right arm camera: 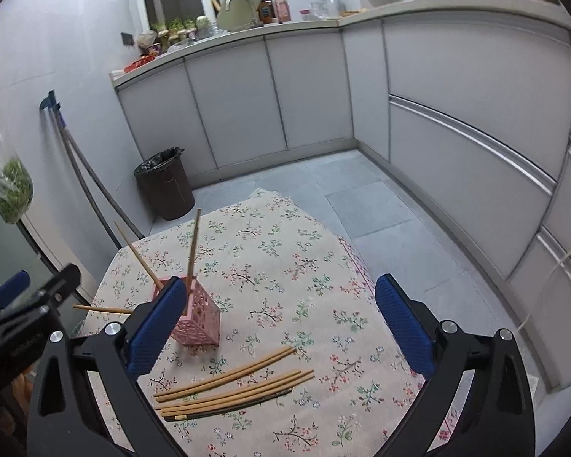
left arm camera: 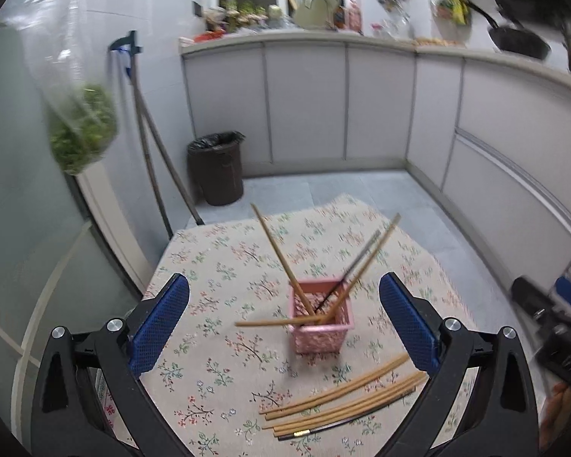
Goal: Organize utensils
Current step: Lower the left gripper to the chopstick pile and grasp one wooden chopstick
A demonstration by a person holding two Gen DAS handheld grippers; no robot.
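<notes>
A pink lattice holder (left arm camera: 321,320) (right arm camera: 200,318) stands on the floral tablecloth with several chopsticks leaning out of it at odd angles, one dark. Loose chopsticks (left arm camera: 340,400) (right arm camera: 232,390), wooden plus a dark one, lie side by side on the cloth nearer than the holder. My left gripper (left arm camera: 285,323) is open above the cloth, its blue pads wide on either side of the holder and touching nothing. My right gripper (right arm camera: 276,327) is open too, with nothing between its fingers; its left pad (right arm camera: 156,327) hides part of the holder.
The small table (right arm camera: 304,251) stands in a kitchen corner. A brown bin (left arm camera: 217,169) with a black liner stands on the floor beyond it, broom handles (left arm camera: 152,152) lean on the wall, and a bag of greens (left arm camera: 82,129) hangs at the left. Grey cabinets run along back and right.
</notes>
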